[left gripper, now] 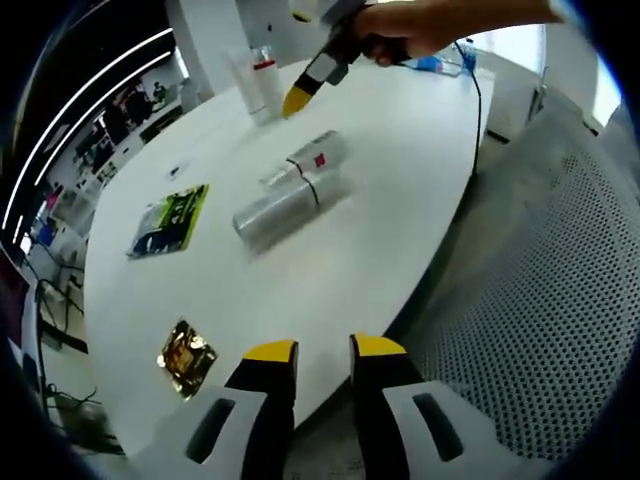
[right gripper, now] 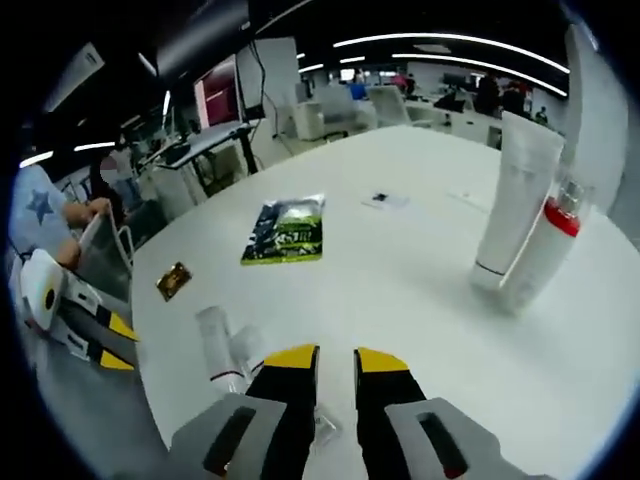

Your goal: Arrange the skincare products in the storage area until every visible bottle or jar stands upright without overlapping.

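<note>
Two clear bottles lie on their sides, side by side, on the white table: a silvery one and one with a red mark. In the right gripper view they lie just left of my jaws. At the far end a white tube stands upright, and a red-banded bottle tilts against it. My left gripper hangs open over the table's near edge, holding nothing. My right gripper, held by a hand, hovers near the standing pair with a narrow empty gap.
A green packet and a gold sachet lie flat on the table. A small dark item sits farther off. A perforated chair stands by the table edge. A person sits to the left.
</note>
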Tool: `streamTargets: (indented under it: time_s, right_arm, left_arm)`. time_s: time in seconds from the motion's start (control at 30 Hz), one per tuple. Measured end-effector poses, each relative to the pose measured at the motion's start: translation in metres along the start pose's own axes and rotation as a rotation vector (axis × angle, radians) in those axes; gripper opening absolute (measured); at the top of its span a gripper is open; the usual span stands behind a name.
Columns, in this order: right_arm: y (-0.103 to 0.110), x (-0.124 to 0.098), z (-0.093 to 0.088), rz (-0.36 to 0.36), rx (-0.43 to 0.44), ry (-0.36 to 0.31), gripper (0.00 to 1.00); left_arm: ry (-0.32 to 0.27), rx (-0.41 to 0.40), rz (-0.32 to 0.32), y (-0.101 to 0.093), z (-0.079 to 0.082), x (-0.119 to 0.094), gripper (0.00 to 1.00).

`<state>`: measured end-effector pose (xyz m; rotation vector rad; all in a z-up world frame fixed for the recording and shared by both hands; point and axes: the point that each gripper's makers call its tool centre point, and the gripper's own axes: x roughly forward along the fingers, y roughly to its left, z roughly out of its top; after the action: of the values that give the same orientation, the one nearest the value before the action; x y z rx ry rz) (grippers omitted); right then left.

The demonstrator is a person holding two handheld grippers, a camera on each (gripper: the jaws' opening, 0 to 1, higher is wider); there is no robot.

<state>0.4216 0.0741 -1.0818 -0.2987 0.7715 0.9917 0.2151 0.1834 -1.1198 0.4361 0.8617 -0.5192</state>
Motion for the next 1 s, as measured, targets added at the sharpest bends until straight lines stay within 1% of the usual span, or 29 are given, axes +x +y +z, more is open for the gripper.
streamTargets:
  time_s: [0.07,0.1,0.13,0.17,0.2,0.23,0.27,0.3,0.33,0.37,0.4,0.43,0.53,0.6,0.67,0.77,0.83,0.93,0.97,1.0]
  right_arm:
    - [0.002,0.001,-0.005,0.045,-0.022,0.04,0.14]
    - [0.004,0.001,-0.007,0.071,-0.048,0.056,0.15]
    - [0.013,0.001,-0.011,0.115,-0.06,0.08,0.18]
    - [0.014,0.001,-0.013,0.123,-0.073,0.099,0.21]
    - [0.014,0.003,-0.017,0.159,-0.107,0.12,0.23]
    - [0.016,0.003,-0.02,0.177,-0.121,0.137,0.25]
    - [0.022,0.002,-0.021,0.196,-0.134,0.153,0.25]
    - [0.025,0.002,-0.026,0.222,-0.166,0.185,0.25]
    - [0.027,0.001,-0.03,0.225,-0.208,0.208,0.26]
    - [0.027,0.002,-0.038,0.238,-0.261,0.254,0.27]
    - [0.024,0.005,-0.043,0.24,-0.291,0.276,0.27]
    - [0.024,0.006,-0.047,0.251,-0.346,0.299,0.28]
    - [0.027,0.01,-0.054,0.257,-0.41,0.343,0.28]
    - [0.03,0.015,-0.057,0.252,-0.442,0.36,0.27]
    - [0.033,0.021,-0.058,0.255,-0.452,0.372,0.27]
    - [0.03,0.026,-0.061,0.238,-0.493,0.394,0.23]
    - [0.028,0.028,-0.064,0.224,-0.484,0.415,0.19]
    - [0.029,0.029,-0.066,0.222,-0.48,0.408,0.17]
    - [0.031,0.03,-0.066,0.221,-0.481,0.39,0.17]
    - [0.031,0.03,-0.063,0.203,-0.483,0.371,0.16]
  left_arm:
    - [-0.001,-0.001,0.002,0.0,0.0,0.0,0.17]
    - [0.0,-0.001,0.002,0.001,0.0,0.0,0.16]
    - [0.002,-0.001,0.001,0.0,0.0,0.0,0.16]
    - [0.004,0.0,0.002,0.001,-0.001,0.0,0.16]
    - [0.006,0.0,0.002,0.001,-0.001,0.0,0.17]
    - [0.007,-0.002,0.002,0.001,-0.001,0.0,0.17]
    - [0.006,-0.001,0.003,0.001,-0.001,0.0,0.17]
    - [0.006,-0.001,0.003,0.001,-0.001,0.0,0.17]
    - [0.006,-0.002,0.003,0.001,-0.001,0.0,0.17]
    - [0.007,-0.001,0.004,0.001,-0.001,0.0,0.17]
    - [0.009,0.0,0.004,0.001,-0.002,0.0,0.17]
    - [0.011,0.0,0.004,0.001,-0.002,0.001,0.17]
    - [0.012,0.0,0.005,0.001,-0.002,0.001,0.17]
    - [0.016,0.001,0.004,0.001,-0.003,0.001,0.17]
    - [0.018,0.002,0.003,0.001,-0.003,0.001,0.17]
    - [0.021,0.001,0.0,0.0,-0.004,0.001,0.18]
    - [0.025,0.001,-0.003,-0.001,-0.005,0.001,0.18]
    - [0.025,0.002,-0.003,0.0,-0.005,0.002,0.18]
    - [0.026,0.0,-0.004,0.0,-0.005,0.002,0.18]
    - [0.026,-0.002,-0.005,-0.001,-0.005,0.002,0.19]
